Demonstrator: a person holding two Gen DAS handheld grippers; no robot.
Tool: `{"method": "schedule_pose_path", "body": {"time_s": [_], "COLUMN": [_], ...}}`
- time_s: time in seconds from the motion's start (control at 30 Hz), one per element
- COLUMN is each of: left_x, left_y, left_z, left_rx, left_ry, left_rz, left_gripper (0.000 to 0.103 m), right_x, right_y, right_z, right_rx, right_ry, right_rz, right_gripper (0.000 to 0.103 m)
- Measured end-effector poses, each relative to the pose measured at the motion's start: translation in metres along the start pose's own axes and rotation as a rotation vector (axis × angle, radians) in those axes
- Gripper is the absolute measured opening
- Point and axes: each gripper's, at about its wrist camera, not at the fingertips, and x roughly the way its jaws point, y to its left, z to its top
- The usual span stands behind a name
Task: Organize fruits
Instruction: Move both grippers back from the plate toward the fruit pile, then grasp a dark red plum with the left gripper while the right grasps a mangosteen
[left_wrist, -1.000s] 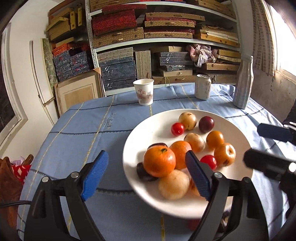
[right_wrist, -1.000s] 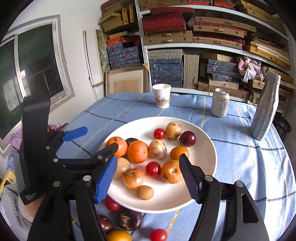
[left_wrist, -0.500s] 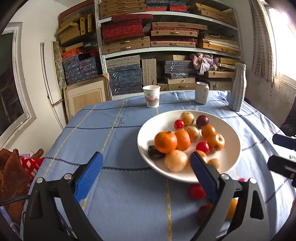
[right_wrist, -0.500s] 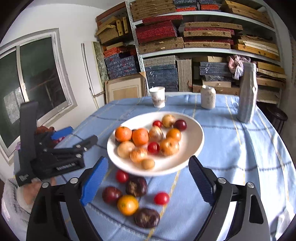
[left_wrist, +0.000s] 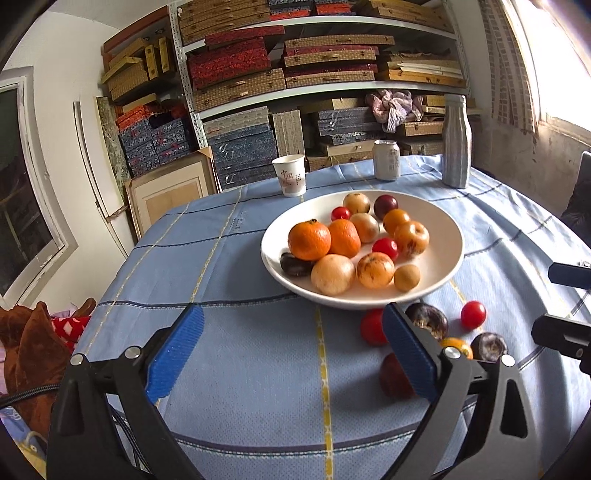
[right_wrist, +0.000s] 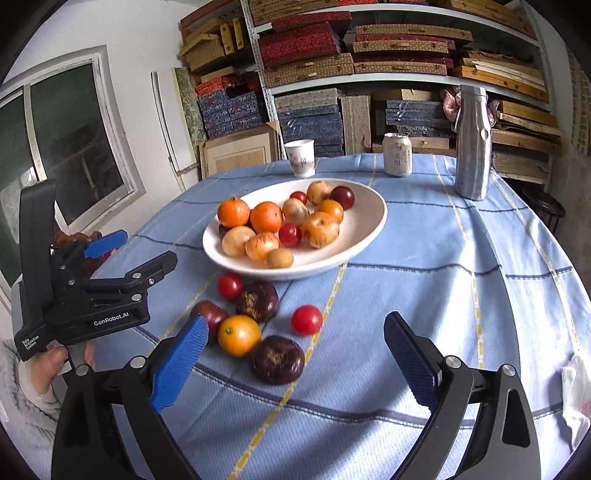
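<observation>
While both tongs hang over the near counter (right_wrist: 443, 240), left tongs (left_wrist: 291, 350) and right tongs (right_wrist: 295, 362) have just been opening, now wide, nothing between either pair. White plate (right_wrist: 365, 225) holds most fruit mid-counter; six loose fruits (right_wrist: 255, 301) lie just near of it.

A woven blue tablecloth (right_wrist: 424, 295), matt and coarse, covers the desk. The white bowl (right_wrist: 365, 225) looks like glossy glazed ceramic. The cherry tomato (right_wrist: 306, 319) is smooth and shiny. The bottle (right_wrist: 474, 147) is brushed metal, the cup (right_wrist: 300, 158) matt paper. The right gripper (right_wrist: 295, 363) has ribbed blue pads (right_wrist: 181, 362).
</observation>
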Motion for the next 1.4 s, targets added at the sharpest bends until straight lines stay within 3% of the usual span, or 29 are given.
{"method": "schedule_pose_path", "body": {"time_s": [0.13,0.37,0.47,0.67,0.97,1.07,1.13,1.2,1.27,1.4], "left_x": [-0.002,0.004,0.000,0.005,0.033,0.043,0.048,0.051,0.053,0.045], "left_y": [0.000,-0.007,-0.012,-0.030,-0.039,-0.033,-0.032,-0.035,-0.042,-0.045], "left_z": [-0.005,-0.022,-0.024,-0.027,-0.025,-0.022,-0.022,-0.024,-0.026,-0.026], "left_rx": [-0.003,0.025,0.046,0.117,0.152,0.121,0.109,0.116,0.139,0.148], "left_ry": [0.009,0.091,0.089,0.111,0.192,0.218,0.235,0.261,0.279,0.249], "left_rz": [-0.015,-0.118,-0.150,-0.182,-0.215,-0.256,-0.300,-0.359,-0.387,-0.366], "left_gripper": [0.096,0.097,0.097,0.097,0.097,0.096,0.085,0.054,0.042,0.038], "right_x": [0.002,0.004,0.005,0.013,0.040,0.050,0.056,0.059,0.059,0.056], "right_y": [0.001,-0.002,0.001,0.015,0.017,0.016,0.016,0.015,0.015,0.015], "right_z": [-0.004,-0.013,-0.016,-0.021,-0.017,-0.016,-0.015,-0.014,-0.013,-0.012], "right_rx": [-0.002,-0.011,-0.038,-0.121,-0.130,-0.128,-0.129,-0.123,-0.126,-0.127], "right_ry": [0.018,0.059,0.074,0.131,0.230,0.258,0.269,0.274,0.274,0.263], "right_rz": [0.002,0.014,0.022,0.032,0.073,0.078,0.070,0.085,0.087,0.087], "right_gripper": [0.097,0.097,0.096,0.070,0.053,0.052,0.051,0.045,0.044,0.044]}}
